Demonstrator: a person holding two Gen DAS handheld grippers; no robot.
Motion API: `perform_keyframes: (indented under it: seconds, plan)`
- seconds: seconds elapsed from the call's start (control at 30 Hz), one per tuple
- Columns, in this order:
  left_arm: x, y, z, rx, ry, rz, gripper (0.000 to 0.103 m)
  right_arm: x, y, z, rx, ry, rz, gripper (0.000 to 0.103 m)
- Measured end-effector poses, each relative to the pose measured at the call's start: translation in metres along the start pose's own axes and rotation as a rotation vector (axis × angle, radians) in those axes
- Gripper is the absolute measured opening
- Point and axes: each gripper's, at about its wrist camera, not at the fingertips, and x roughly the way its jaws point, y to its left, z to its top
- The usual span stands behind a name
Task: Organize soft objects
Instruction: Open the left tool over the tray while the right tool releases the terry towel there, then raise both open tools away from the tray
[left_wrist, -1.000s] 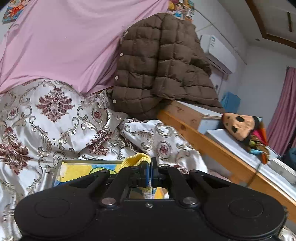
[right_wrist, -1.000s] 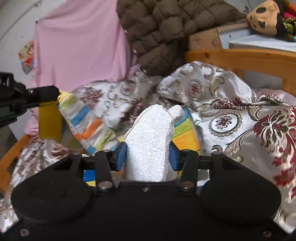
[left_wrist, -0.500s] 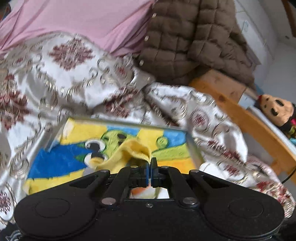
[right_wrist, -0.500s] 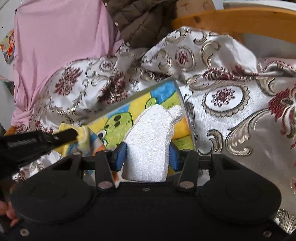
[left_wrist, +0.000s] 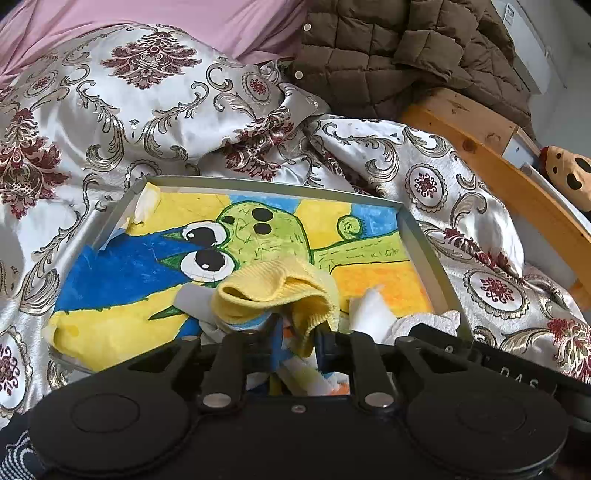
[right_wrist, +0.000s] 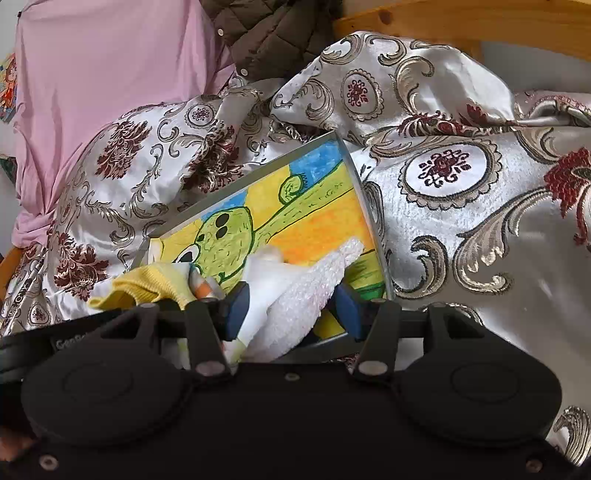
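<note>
A shallow grey tray (left_wrist: 258, 181) lined with a bright cartoon drawing lies on the bed. A yellow striped sock (left_wrist: 273, 288) is slumped on the tray's near end, its tail between the jaws of my left gripper (left_wrist: 299, 343). Those jaws are opening and their pads stand apart from the cloth. In the right wrist view a white fuzzy sock (right_wrist: 306, 291) leans over onto the tray (right_wrist: 369, 221) between the blue pads of my right gripper (right_wrist: 291, 314). Its jaws are opening too, with a gap at the right pad. The yellow sock (right_wrist: 147, 284) lies just left of it.
A silver quilt with maroon patterns (left_wrist: 147, 110) is bunched all around the tray. A brown quilted jacket (left_wrist: 388, 48) and a pink cloth (right_wrist: 92, 74) hang behind. The wooden bed rail (left_wrist: 498, 166) runs along the right, with a plush toy (left_wrist: 569, 177) beyond it.
Both grippers came down onto the tray. The left jaws, shut on the yellow sock before, have parted. The right jaws have widened and the white sock has tipped over.
</note>
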Motion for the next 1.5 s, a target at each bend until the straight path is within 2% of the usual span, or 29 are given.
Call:
perform_keyframes:
  seconds: [0.03,0.1,0.23,0.3,0.47,0.6,0.67,0.7,0.77,0.93,1.03,1.27,1.5]
  plan:
    - [-0.001,0.000,-0.001,-0.004,0.002,0.000,0.023,0.000,-0.001,0.000,0.004,-0.001,0.002,0.044]
    - [-0.005,0.002,-0.002,-0.013,0.001,0.001,0.037,-0.003,-0.002,0.002,0.012,-0.004,0.004,0.048]
    - [-0.015,0.003,-0.003,-0.012,-0.012,0.007,0.050,-0.014,-0.004,0.005,0.024,-0.016,0.013,0.053]
    - [-0.023,0.004,-0.002,-0.014,-0.027,0.011,0.064,-0.023,-0.004,0.008,0.029,-0.025,0.020,0.060]
    - [-0.050,0.009,0.003,-0.012,-0.066,0.022,0.078,-0.042,0.001,0.017,0.026,-0.060,0.044,0.070]
    - [-0.079,0.013,0.010,-0.023,-0.126,0.028,0.090,-0.063,0.011,0.026,0.007,-0.096,0.070,0.078]
    - [-0.095,0.014,0.014,-0.021,-0.156,0.032,0.094,-0.074,0.019,0.030,0.001,-0.120,0.089,0.079]
    - [-0.104,0.014,0.015,-0.019,-0.174,0.034,0.096,-0.080,0.024,0.032,-0.001,-0.131,0.100,0.084]
    - [-0.120,0.014,0.019,-0.016,-0.204,0.037,0.098,-0.092,0.032,0.034,-0.006,-0.159,0.115,0.091]
    - [-0.162,0.014,0.025,-0.023,-0.274,0.035,0.102,-0.131,0.049,0.038,-0.021,-0.229,0.155,0.094]
    - [-0.186,0.013,0.026,-0.024,-0.314,0.027,0.102,-0.154,0.058,0.039,-0.037,-0.268,0.173,0.101]
    - [-0.239,0.008,0.022,-0.030,-0.402,0.004,0.102,-0.215,0.078,0.036,-0.099,-0.367,0.196,0.102]
    - [-0.285,0.005,0.003,-0.043,-0.479,-0.013,0.102,-0.274,0.088,0.024,-0.155,-0.457,0.197,0.102]
